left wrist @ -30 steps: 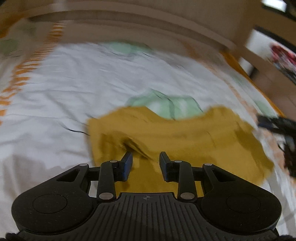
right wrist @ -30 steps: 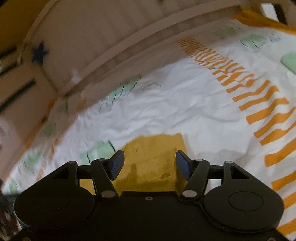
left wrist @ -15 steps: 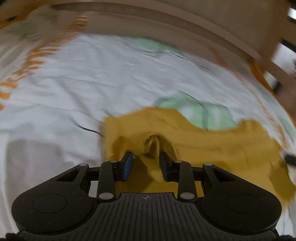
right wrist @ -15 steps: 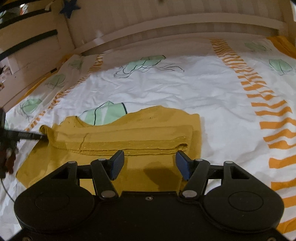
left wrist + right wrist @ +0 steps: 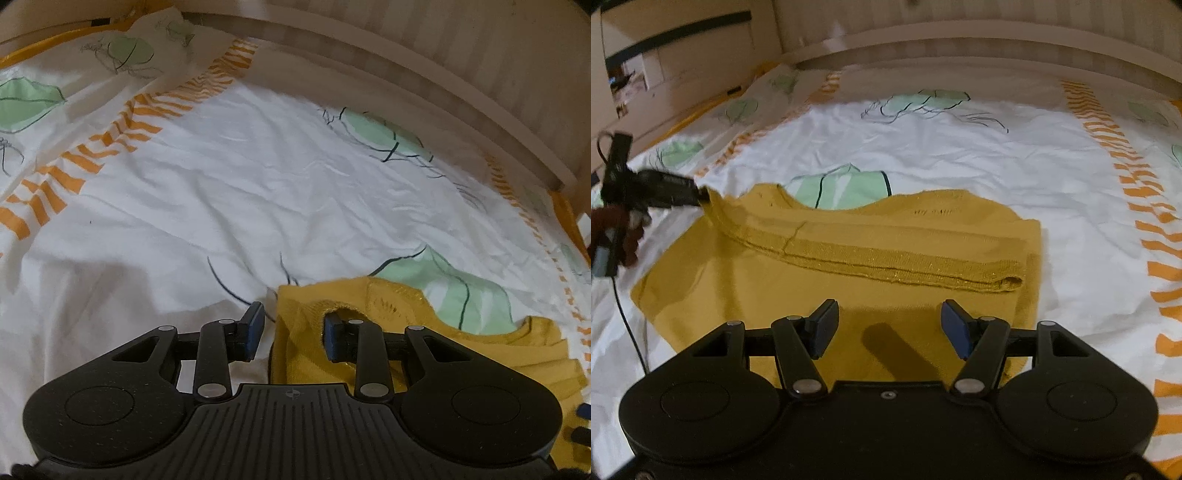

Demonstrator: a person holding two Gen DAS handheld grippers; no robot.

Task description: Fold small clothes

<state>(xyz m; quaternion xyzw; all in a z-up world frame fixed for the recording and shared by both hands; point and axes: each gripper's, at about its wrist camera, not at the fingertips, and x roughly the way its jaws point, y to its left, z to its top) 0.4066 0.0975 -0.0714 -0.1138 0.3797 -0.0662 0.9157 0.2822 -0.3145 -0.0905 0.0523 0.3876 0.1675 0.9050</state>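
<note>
A mustard-yellow knit top (image 5: 768, 291) lies spread on the bed sheet (image 5: 960, 155), with a folded band running across its middle. My left gripper (image 5: 291, 328) sits at the top's left corner. That corner (image 5: 299, 350) is lifted and hooked over the right-hand finger (image 5: 332, 334), while bare sheet shows beside the other pad, so the jaws do not pinch it. In the right wrist view the left gripper (image 5: 698, 192) draws that corner up off the sheet. My right gripper (image 5: 890, 326) hovers open over the near part of the top, nothing between its fingers.
The white sheet has green leaf prints (image 5: 384, 134) and orange striped bands (image 5: 1137, 184). A pale wooden bed rail (image 5: 406, 77) curves along the far side. A person's dark red sleeve (image 5: 617, 229) and a thin black cable (image 5: 626, 314) are at the left.
The left view has swung left, and the bunched cloth went from between the fingers to over the right-hand finger. The right view has rolled and shifted, and the corner by the left gripper has risen.
</note>
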